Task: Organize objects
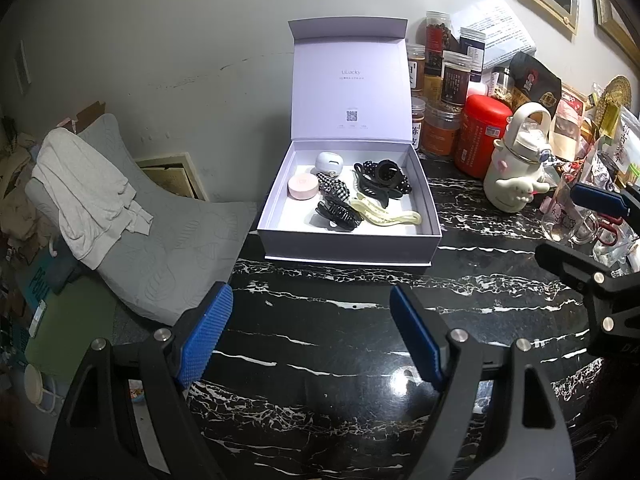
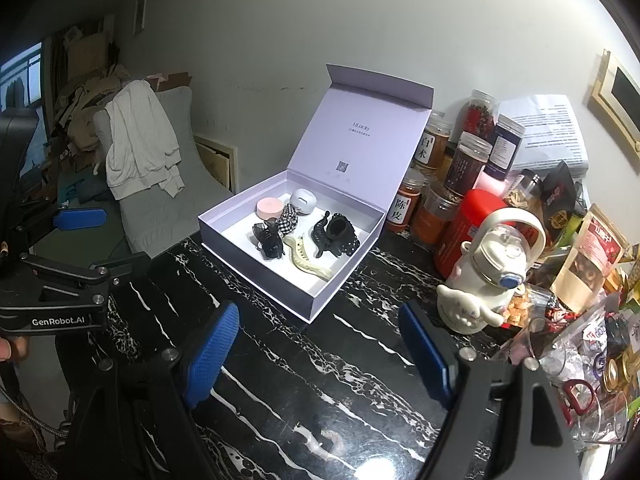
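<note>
Both claws stand apart and hold nothing: my left claw (image 1: 310, 334) and right claw (image 2: 320, 354) hover over the black marble worktop (image 1: 340, 360), in front of the open lilac box (image 1: 348, 240). Inside the box I see hair clips (image 1: 380, 178), a pink round case (image 1: 303, 186) and a white case (image 1: 329, 162).

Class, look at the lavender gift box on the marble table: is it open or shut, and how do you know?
Open. The lavender box has its hinged lid standing upright behind it, so the hair clips and pink round case inside are visible.
</note>
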{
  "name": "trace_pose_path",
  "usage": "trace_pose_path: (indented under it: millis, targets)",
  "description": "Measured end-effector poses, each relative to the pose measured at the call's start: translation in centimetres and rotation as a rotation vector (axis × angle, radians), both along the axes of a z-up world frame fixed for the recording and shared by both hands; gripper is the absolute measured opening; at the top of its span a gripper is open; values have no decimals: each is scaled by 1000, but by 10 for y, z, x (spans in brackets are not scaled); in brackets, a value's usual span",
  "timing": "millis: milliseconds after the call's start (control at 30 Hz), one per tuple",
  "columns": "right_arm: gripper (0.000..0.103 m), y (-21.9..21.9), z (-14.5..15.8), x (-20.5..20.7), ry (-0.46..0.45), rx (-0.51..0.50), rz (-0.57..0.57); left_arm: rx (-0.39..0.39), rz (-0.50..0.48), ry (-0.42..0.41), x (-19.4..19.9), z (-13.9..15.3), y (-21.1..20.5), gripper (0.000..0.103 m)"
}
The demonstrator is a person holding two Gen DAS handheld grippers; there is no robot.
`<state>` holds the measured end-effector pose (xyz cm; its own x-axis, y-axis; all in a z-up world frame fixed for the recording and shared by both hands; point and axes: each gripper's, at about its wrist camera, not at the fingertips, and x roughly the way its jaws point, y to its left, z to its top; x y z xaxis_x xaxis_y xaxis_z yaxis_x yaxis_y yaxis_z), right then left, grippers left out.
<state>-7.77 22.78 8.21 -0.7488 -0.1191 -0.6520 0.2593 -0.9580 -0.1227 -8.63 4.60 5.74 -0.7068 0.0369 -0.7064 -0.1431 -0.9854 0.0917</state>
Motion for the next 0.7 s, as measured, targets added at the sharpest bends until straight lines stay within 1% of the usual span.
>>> trace_pose_path:
  millis: [533, 700]
  targets:
    - [83, -1, -7, -5, -22, 2, 1, 9, -11, -7, -2, -3, 0, 80]
    - [83, 1, -9, -6, -29, 1, 2, 6, -20, 2, -1, -3, 2, 80]
